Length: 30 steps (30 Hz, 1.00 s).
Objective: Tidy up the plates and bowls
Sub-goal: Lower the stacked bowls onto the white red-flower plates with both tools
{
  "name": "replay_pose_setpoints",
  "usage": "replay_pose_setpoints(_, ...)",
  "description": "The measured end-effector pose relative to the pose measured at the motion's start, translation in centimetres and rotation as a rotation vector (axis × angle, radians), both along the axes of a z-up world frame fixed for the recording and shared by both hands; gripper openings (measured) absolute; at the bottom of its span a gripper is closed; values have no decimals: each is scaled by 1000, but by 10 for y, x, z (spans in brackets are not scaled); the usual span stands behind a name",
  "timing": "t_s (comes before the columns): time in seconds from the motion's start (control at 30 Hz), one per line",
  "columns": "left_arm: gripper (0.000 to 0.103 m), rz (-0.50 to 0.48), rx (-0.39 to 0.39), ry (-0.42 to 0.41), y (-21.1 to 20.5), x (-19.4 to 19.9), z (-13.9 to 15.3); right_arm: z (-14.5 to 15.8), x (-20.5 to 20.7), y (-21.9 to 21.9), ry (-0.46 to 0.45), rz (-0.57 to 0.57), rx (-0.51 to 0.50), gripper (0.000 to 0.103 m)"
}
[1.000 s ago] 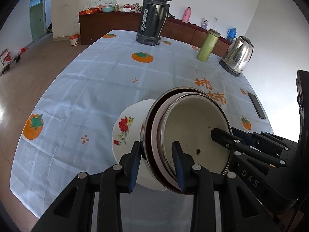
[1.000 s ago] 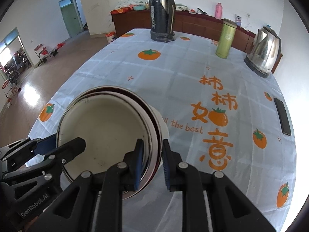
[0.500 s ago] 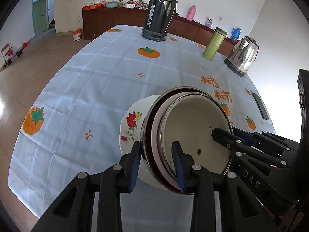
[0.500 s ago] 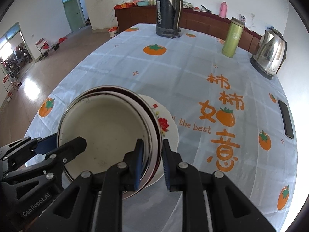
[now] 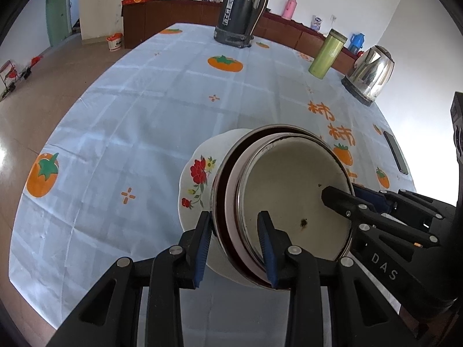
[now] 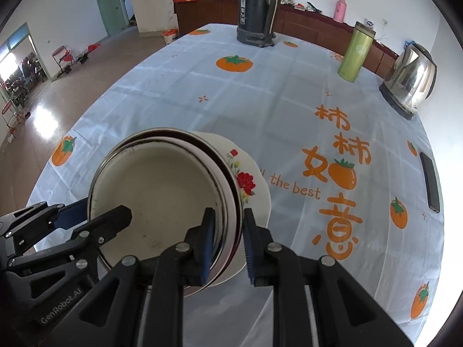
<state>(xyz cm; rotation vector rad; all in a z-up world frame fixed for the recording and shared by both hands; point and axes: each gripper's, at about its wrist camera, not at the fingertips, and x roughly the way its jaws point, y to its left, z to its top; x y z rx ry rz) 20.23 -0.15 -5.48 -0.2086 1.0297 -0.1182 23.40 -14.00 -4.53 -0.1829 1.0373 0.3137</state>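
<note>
A stack of nested bowls (image 5: 289, 185), cream inside with steel and dark rims, is held between both grippers over a white plate with red flowers (image 5: 196, 179). My left gripper (image 5: 235, 231) is shut on the stack's near left rim. My right gripper (image 6: 228, 225) is shut on the opposite rim of the bowls (image 6: 156, 185), with the flowered plate (image 6: 251, 173) showing beneath and to its right. Each gripper also appears in the other's view: the right gripper (image 5: 347, 202) and the left gripper (image 6: 115, 217). Whether the stack touches the plate cannot be told.
On the persimmon-print tablecloth (image 6: 260, 101), a black thermos jug (image 6: 256, 8), a green tumbler (image 6: 356, 52) and a steel kettle (image 6: 411, 81) stand at the far side. A dark phone (image 6: 431, 185) lies near the right edge. A wooden sideboard (image 6: 202, 14) runs behind the table.
Both grippers have sunk a little with the bowl stack, and more of the flowered plate now shows under it. Neither grip has altered.
</note>
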Motion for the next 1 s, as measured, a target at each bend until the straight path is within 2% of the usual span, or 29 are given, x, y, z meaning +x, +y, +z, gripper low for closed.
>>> replay_pose_setpoints(0.17, 35, -4, -16, 41, 1, 7, -10, -2, 7, 2, 19, 9, -21, 19)
replay_pose_setpoints(0.53, 36, -15, -44, 45, 3, 16, -10, -3, 22, 4, 39, 24, -30, 20)
replay_pose_setpoints(0.9, 38, -2, -34, 84, 2, 11, -8, -10, 28, 3, 94, 58, -20, 21)
replay_pose_setpoints(1.0, 38, 10, -60, 83, 5, 13, -10, -13, 30, 1, 95, 52, -3, 21)
